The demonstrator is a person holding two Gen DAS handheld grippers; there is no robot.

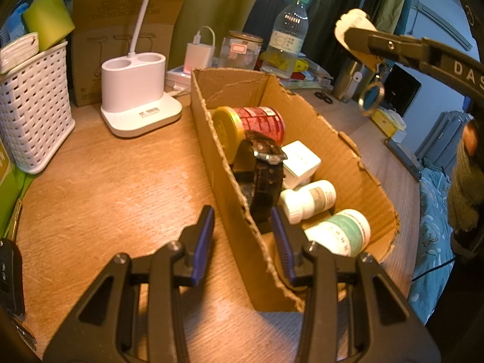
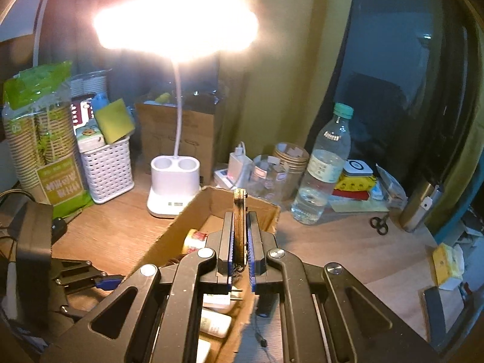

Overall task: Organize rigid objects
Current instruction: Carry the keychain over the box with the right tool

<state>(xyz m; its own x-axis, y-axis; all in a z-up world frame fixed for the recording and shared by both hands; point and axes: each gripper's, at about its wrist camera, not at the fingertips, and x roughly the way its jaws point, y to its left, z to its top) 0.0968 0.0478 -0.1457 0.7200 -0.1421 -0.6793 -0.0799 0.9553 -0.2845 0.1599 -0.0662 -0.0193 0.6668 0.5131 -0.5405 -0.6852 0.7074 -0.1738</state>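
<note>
The right gripper [image 2: 240,242] was clenched flat on a thin wooden keychain tag [image 2: 240,220], held on edge so that its broad faces met the two pads. In the left wrist view the tag's pale end [image 1: 355,27] stuck out past the fingers and a metal key ring [image 1: 371,96] hung free beneath it, probably because the grip was taken on the stiff plate and not on the loose ring. It hovered above the open cardboard box [image 2: 169,233], which I judge to be its destination.

The left gripper [image 1: 242,236] straddled the box's near wall [image 1: 224,181], one blue pad outside and one inside. Whether the pads pressed the card I cannot tell, but the stance looked meant to steady the light box while items were dropped in.

Inside lay a red can [image 1: 260,124] on its side, a dark-strapped wristwatch [image 1: 267,163] leaning against it, a white plug adapter [image 1: 301,163], a white pill bottle [image 1: 308,201] and a green-labelled jar [image 1: 341,231], all collected rigid pieces. Outward on the wooden desk [image 1: 106,187] stood the white lamp base [image 1: 136,90], a woven basket [image 1: 33,106] and a water bottle [image 1: 287,36].
</note>
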